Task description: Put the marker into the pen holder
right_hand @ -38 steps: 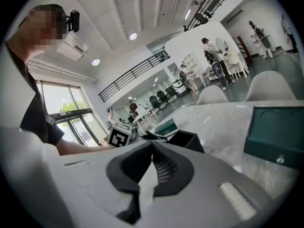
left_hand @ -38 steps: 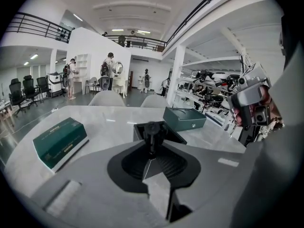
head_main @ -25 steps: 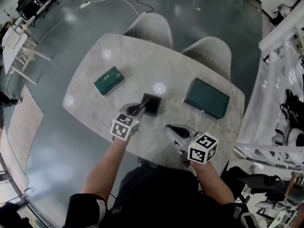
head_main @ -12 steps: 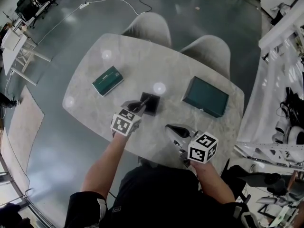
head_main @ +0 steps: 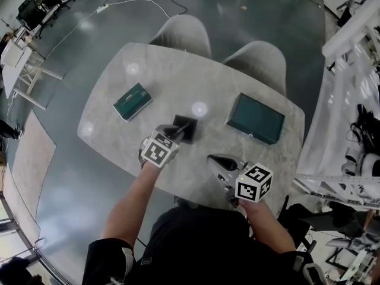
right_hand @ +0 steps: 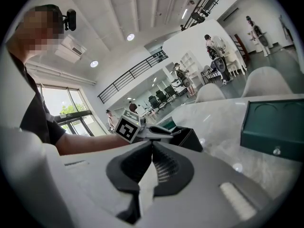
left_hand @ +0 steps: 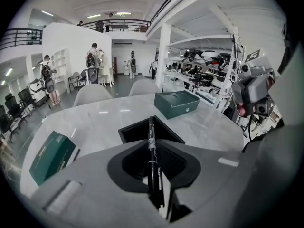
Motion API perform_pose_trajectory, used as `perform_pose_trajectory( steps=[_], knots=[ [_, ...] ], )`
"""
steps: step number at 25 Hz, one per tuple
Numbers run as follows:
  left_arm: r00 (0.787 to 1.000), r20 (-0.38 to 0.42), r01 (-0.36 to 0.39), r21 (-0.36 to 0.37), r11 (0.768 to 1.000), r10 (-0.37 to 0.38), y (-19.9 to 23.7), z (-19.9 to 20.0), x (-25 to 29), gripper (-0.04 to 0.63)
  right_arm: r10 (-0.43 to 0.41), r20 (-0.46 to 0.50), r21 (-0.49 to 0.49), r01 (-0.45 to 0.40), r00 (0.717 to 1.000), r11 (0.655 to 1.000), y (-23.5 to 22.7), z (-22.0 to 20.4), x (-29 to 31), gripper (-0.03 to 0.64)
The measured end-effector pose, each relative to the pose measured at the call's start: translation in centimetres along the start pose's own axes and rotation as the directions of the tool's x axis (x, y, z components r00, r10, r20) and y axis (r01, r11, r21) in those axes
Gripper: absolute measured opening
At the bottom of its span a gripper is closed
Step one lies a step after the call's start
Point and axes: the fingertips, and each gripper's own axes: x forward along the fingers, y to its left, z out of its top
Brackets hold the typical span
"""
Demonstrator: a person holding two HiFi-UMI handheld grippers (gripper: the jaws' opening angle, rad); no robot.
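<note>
Closest to you, by the near edge of the pale marble counter [head_main: 148,70] and toward its right end, is the right tool [right_hand: 152,146]. Its jaws are pressed together with nothing between them. It takes no part in the work at this moment.

A little farther in and to the left, the left tool [head_main: 171,139] reaches toward the middle of the counter. Its jaws are clamped on the marker [left_hand: 151,129], a slim black pen with a pale band. The marker lies along the jaws and sticks out past their tips, roughly level rather than upright.

Just beyond the tips stands the pen holder [left_hand: 133,133], a black square box open at the top, near the middle of the counter. The marker's front end hangs over that open mouth and points toward its far corner. It does not appear to be inside yet.

So the pickup and the carry look finished. What seems left is to tip the marker downward, lower it into the opening and let go.

Farther off, a small green box [head_main: 132,101] lies toward the left edge and a larger green case [head_main: 256,119] toward the right edge. Two pale chairs [head_main: 185,33] stand behind the far edge.
</note>
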Motion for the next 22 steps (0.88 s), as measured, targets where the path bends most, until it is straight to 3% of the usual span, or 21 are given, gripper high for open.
perform_pose_trajectory(
  steps=[9, 14, 22],
  knots=[
    [0.979, -0.193, 0.083, 0.091, 0.992, -0.064, 0.5, -0.8, -1.1, 0.055, 0.001, 0.0, 0.005, -0.001, 1.0, 1.0, -0.1, -0.2, 0.1, 0.003],
    [0.979, -0.195, 0.081, 0.126, 0.989, -0.056, 0.1, -0.4, -0.5, 0.055, 0.005, -0.002, 0.007, -0.005, 1.0, 1.0, 0.3, -0.3, 0.2, 0.004],
    [0.991, -0.134, 0.034, 0.152, 0.988, -0.013, 0.1, -0.5, -0.8, 0.073, -0.01, -0.008, 0.014, 0.01, 1.0, 1.0, 0.1, -0.8, 0.0, 0.005]
  ],
)
